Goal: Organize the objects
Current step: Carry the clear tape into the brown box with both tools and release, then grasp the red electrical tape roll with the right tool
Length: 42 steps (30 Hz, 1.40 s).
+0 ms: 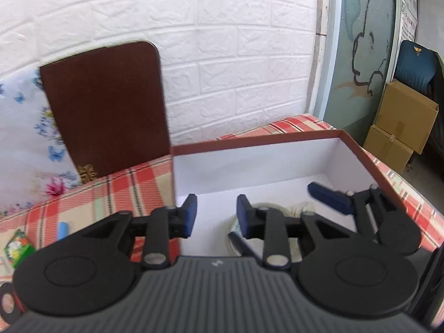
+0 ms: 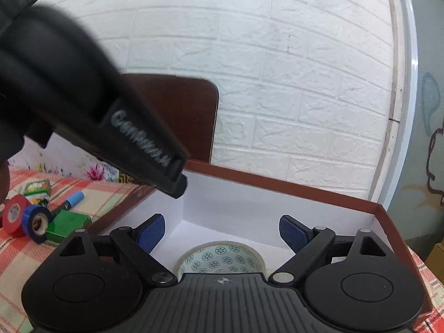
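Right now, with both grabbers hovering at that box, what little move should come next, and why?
Probably swing the left gripper back toward the red tape roll on the checked cloth. Its jaws stand apart with nothing between them, one clear tape roll already lies in the box, and several things wait outside it.

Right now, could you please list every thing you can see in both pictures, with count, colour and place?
box: one, red-brown outside, white inside, open on the checked cloth
clear tape roll: one, patterned, on the box floor
lid: one, dark brown, leaning on the wall behind the box
red tape roll: one, on the cloth left of the box
blue tape roll: one, touching the red roll
green packet: one, beside the blue roll
marker: one, blue cap, behind the packet
cardboard boxes: two, brown, stacked on the floor at right
left gripper: open, empty, over the box
right gripper: open, empty, above the clear tape roll
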### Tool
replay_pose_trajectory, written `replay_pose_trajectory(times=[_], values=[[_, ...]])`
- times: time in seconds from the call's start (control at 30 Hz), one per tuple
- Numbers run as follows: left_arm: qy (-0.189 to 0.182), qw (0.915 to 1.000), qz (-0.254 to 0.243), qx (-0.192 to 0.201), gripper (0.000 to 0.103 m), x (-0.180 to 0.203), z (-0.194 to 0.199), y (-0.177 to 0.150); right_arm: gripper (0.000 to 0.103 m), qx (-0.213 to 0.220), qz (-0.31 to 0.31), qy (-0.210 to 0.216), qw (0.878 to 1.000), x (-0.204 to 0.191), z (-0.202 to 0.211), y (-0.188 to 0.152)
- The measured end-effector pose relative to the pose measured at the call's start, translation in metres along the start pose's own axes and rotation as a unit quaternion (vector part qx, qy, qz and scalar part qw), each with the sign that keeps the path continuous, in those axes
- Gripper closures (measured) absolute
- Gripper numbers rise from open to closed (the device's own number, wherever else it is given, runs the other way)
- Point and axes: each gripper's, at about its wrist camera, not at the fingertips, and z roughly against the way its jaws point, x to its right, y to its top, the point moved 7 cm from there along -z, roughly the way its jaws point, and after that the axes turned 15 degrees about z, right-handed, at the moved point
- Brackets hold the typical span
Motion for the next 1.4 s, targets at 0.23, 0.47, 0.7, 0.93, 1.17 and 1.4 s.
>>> replay_pose_trajectory(times=[0.23, 0.47, 0.7, 0.93, 1.17, 1.4], values=[[0.003, 0.9994, 0.034, 0.005, 0.069, -0.044, 0.045, -0.017, 0.016, 0.049, 0.006, -0.019, 0.999, -0.015, 0.05, 0.017], [0.09, 0.9925, 0.082, 0.009, 0.065, -0.156, 0.09, -0.052, 0.027, 0.056, 0.034, 0.089, 0.994, -0.109, 0.058, 0.036], [0.207, 0.965, 0.157, -0.037, 0.065, -0.282, 0.104, -0.107, 0.046, 0.029, 0.112, 0.201, 0.973, -0.24, 0.048, 0.038], [0.219, 0.9534, 0.202, -0.047, 0.065, -0.326, 0.109, -0.124, 0.035, 0.013, 0.192, 0.172, 0.966, -0.284, -0.01, 0.059], [0.211, 0.9527, 0.213, -0.051, 0.065, -0.33, 0.103, -0.131, 0.032, -0.007, 0.221, 0.18, 0.958, -0.294, -0.05, 0.068], [0.206, 0.9561, 0.201, -0.056, 0.065, -0.319, 0.102, -0.133, 0.032, -0.025, 0.173, 0.212, 0.962, -0.281, 0.0, 0.038]])
